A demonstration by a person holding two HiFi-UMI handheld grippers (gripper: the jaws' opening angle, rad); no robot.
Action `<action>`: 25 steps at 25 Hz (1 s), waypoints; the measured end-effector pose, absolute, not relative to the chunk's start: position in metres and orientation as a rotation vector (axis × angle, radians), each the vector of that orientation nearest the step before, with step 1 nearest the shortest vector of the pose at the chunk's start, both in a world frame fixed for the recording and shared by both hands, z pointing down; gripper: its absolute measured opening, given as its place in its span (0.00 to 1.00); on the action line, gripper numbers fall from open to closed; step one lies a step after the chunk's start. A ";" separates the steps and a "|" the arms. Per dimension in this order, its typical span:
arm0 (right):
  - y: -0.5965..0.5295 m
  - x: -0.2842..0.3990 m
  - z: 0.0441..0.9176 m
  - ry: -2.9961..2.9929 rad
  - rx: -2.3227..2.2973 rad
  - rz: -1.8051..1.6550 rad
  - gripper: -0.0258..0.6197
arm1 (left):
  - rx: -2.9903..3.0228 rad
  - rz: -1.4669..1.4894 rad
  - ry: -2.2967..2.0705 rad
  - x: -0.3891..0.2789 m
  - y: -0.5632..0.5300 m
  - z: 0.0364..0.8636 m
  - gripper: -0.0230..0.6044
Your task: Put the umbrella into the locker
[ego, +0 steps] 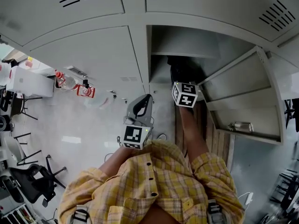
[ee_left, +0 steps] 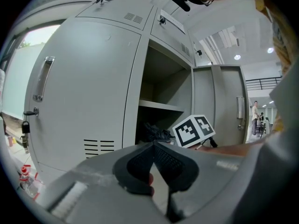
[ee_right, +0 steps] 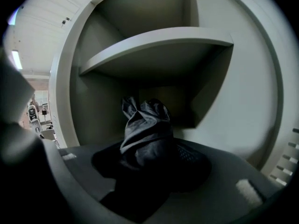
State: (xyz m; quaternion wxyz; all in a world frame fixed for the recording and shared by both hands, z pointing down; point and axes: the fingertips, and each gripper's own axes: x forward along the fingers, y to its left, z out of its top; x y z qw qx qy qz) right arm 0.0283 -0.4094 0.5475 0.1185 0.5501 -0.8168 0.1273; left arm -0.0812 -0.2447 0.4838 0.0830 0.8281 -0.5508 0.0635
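— Where does the left gripper (ee_left: 153, 146) stand?
— It stands before the locker's (ee_left: 135, 78) closed door (ee_left: 84, 92), with its jaws clenched together on nothing.
— And the right gripper (ee_right: 152, 160)?
— It reaches into the open compartment, grasping the black umbrella (ee_right: 145, 122), which it holds below the shelf (ee_right: 159, 43). The open door (ego: 243, 92) stands at its right.
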 end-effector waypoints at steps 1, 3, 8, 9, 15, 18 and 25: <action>-0.411 0.027 0.549 -2.385 1.602 0.366 0.42 | 2.472 0.188 -1.644 -0.081 -0.245 0.484 0.03; -0.414 0.025 0.551 -2.378 1.583 0.359 0.42 | 2.471 0.189 -1.642 -0.081 -0.245 0.484 0.03; -0.420 0.022 0.557 -2.344 1.564 0.354 0.43 | 2.464 0.200 -1.648 -0.083 -0.245 0.487 0.03; -0.421 0.022 0.558 -2.332 1.565 0.349 0.43 | 2.462 0.200 -1.648 -0.083 -0.245 0.487 0.03; -0.424 0.018 0.566 -2.264 1.551 0.332 0.44 | 2.454 0.196 -1.645 -0.083 -0.245 0.489 0.03; -0.425 0.020 0.566 -2.254 1.552 0.356 0.45 | 2.462 0.198 -1.645 -0.083 -0.244 0.488 0.03; -0.425 0.017 0.568 -2.285 1.539 0.411 0.52 | 2.434 0.183 -1.644 -0.087 -0.240 0.489 0.03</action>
